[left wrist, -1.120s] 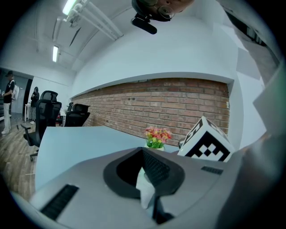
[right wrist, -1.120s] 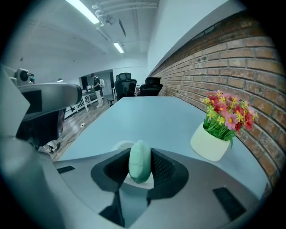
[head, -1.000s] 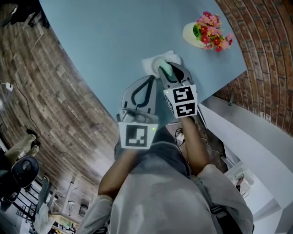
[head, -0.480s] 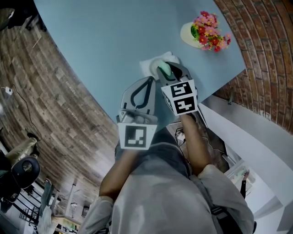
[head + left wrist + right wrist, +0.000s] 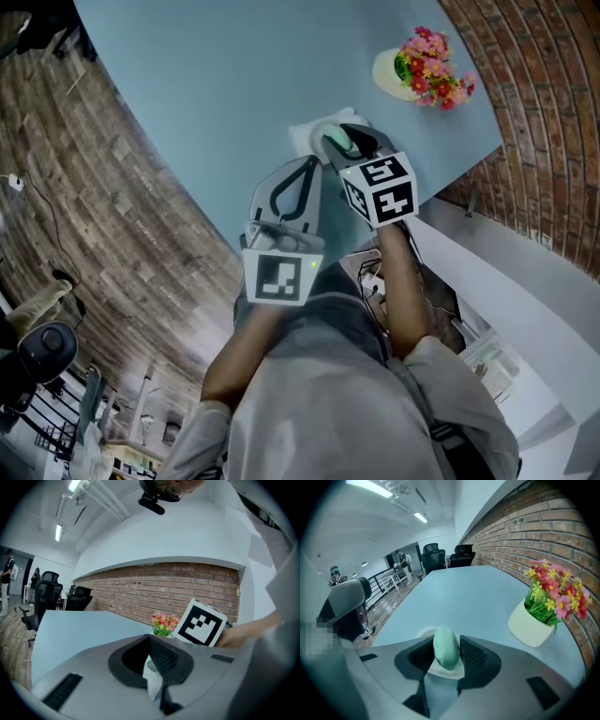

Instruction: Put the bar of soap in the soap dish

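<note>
The pale green bar of soap [image 5: 336, 142] [image 5: 446, 648] stands on edge between the pads of my right gripper [image 5: 344, 141] [image 5: 446, 657]. Its lower end is down on the white soap dish [image 5: 307, 132] [image 5: 421, 633]. The jaws are opening, and both pads still touch the soap's sides. My left gripper [image 5: 310, 165] [image 5: 158, 670] hovers just beside the dish at its near left, shut with nothing in it. A white strip of the dish shows past its tips.
A cream pot of pink and yellow flowers [image 5: 401, 72] [image 5: 530, 627] stands at the far right of the light blue table [image 5: 234, 84], near the brick wall. The table's curved edge runs just under both grippers. Office chairs stand beyond the far end.
The right gripper has tipped: its marker cube has swung to the right and a little up. The soap stays over the dish. The left gripper has kept still.
</note>
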